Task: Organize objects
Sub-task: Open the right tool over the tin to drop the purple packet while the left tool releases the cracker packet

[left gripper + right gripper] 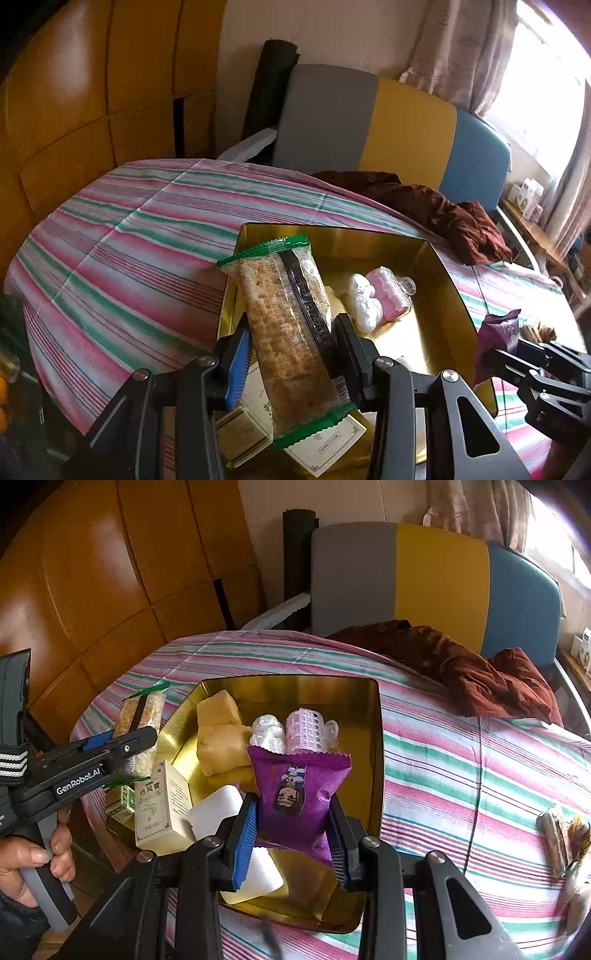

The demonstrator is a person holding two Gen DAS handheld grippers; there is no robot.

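Left wrist view: left gripper (291,354) clamped on a long cracker pack (286,325) with green ends, held over the near left corner of the gold tin (448,295). Inside the tin, toward its far side, a white wad (364,301) touching a pink hair roller (388,293). Below the pack, at the tin's near left corner, a cream box (325,443) and a smaller box (240,435). Off at the right edge of the bed (110,258), right gripper (498,354) clenched on a purple snack bag (498,330). Brown cloth (443,218) bunched at the far edge of the bed.

Right wrist view: right gripper (291,834) grasping the purple snack bag (299,790) upright over the near half of the gold tin (375,738). Already in the tin: yellow blocks (219,738) on the left side, the white wad (267,733) and pink hair roller (308,729) at the middle, a white bar (218,812) near the front. Cream box (162,805) leaning at the tin's left rim; cannot tell whether inside or just outside. Left gripper (138,749), gripped by a hand (33,856), holding the cracker pack (142,734) beside the tin's left edge. Near the right edge of the bed (480,775), a few wrapped snacks (561,834) lying loose.

Judged roughly past halfway: several things boxed, two packs in the air and not yet set down, the loose snacks at right left to gather.
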